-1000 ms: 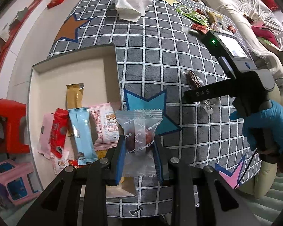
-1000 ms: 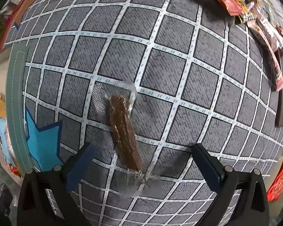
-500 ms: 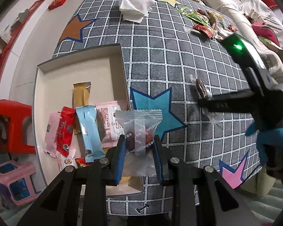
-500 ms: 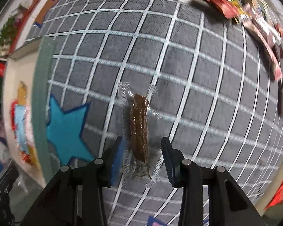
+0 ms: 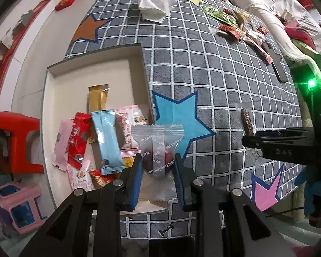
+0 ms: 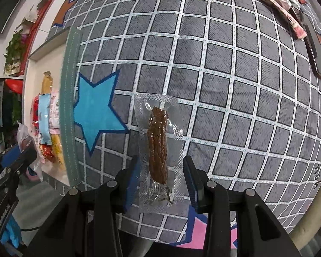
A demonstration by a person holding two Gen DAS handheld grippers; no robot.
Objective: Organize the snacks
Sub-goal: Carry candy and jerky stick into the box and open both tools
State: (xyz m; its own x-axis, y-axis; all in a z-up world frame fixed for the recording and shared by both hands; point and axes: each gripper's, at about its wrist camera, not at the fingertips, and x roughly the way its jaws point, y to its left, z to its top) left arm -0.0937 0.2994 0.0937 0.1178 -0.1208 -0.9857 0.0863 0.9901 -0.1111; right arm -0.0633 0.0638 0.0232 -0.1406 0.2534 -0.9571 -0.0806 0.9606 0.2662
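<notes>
My left gripper [image 5: 157, 171] is shut on a clear-wrapped dark red candy [image 5: 158, 150] and holds it above the near right corner of the white box [image 5: 53, 90]. The box holds several snack packets, among them a light blue one [image 5: 107, 141], a red one [image 5: 78, 139] and a gold one [image 5: 97, 97]. My right gripper [image 6: 160, 180] is shut on a clear vacuum pack with a brown sausage [image 6: 158, 145], held above the grey checked cloth [image 6: 235, 85]. The right gripper also shows in the left wrist view [image 5: 249, 136], with the sausage [image 5: 247, 122].
A blue star patch [image 5: 177, 117] lies just right of the box. A white tissue [image 5: 156, 5] lies at the far side of the table. Loose snack packets [image 5: 235, 25] and a dark flat strip [image 5: 277, 64] lie far right. A red stool [image 5: 12, 141] stands left of the table.
My right gripper closed on the sausage pack and lifted it, the view pulling back. My left gripper kept hold of the candy and shifted slightly right over the box corner.
</notes>
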